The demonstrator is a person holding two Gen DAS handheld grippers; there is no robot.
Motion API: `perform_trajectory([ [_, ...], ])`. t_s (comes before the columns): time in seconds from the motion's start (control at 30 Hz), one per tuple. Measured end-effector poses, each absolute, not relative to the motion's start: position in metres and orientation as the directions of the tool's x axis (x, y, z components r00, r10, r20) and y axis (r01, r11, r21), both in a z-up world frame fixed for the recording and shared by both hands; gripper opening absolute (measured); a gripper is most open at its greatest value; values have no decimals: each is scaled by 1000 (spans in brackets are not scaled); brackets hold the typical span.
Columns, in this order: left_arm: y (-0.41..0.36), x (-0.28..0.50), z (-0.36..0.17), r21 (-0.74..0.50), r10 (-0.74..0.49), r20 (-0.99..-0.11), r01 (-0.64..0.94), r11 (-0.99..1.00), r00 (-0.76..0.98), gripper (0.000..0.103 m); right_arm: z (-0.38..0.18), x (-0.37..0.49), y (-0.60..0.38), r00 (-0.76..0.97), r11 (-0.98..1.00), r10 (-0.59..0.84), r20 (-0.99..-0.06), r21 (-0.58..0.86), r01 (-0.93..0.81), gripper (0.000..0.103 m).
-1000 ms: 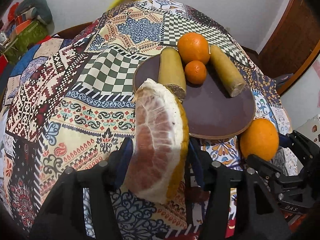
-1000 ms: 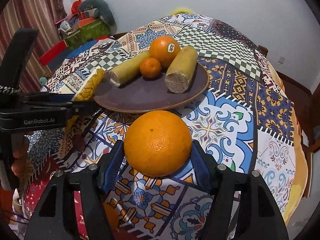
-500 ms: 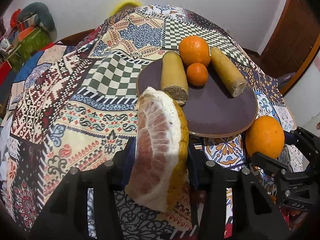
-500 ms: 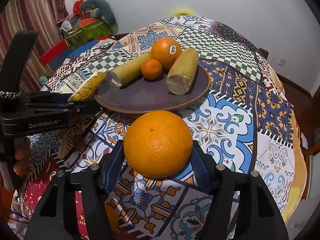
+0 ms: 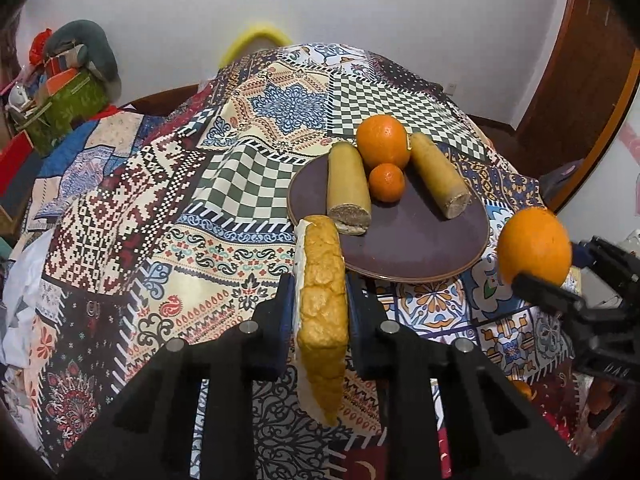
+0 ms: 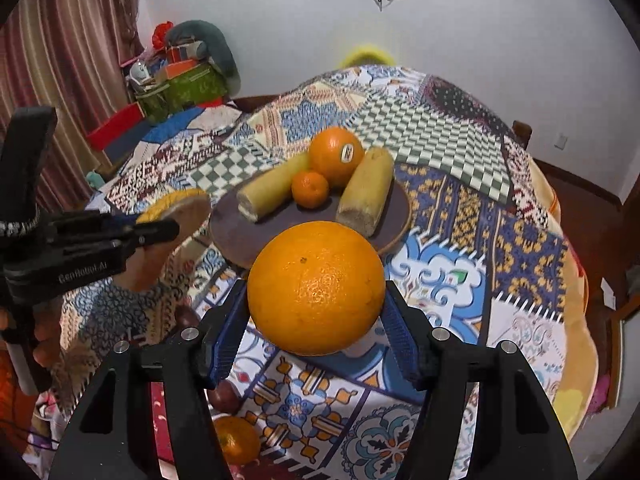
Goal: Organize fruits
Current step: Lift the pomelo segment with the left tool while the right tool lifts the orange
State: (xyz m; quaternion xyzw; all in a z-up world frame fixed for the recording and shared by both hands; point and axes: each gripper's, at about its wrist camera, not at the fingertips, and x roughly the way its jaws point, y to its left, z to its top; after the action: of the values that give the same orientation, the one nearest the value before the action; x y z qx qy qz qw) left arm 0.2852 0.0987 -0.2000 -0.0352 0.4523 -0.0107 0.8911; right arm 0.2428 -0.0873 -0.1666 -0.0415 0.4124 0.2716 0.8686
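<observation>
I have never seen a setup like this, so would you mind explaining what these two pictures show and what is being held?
There is no robot here. A person carries a hand-held two-finger gripper in each hand, and a wide-angle camera on each one looks forward along its fingers.

The left camera's picture shows the left gripper, jaws shut on a pomelo wedge with its yellow rind facing up. The right gripper appears in the right camera's picture, jaws clamped on a large orange.

Each camera also catches the other gripper at its edge.

Both are held above a table under a patchwork cloth. On it sits a dark round plate carrying a stickered orange, a small mandarin and two yellowish cut cylinders, which I cannot identify.
</observation>
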Motion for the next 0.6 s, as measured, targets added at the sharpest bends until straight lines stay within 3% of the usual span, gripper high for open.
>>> perform_trajectory([
  [0.6, 100, 300, -156, -89, -62, -722, -4, 996, 689, 24, -146, 268, -79, 559, 843, 459, -691, 140, -519, 61],
])
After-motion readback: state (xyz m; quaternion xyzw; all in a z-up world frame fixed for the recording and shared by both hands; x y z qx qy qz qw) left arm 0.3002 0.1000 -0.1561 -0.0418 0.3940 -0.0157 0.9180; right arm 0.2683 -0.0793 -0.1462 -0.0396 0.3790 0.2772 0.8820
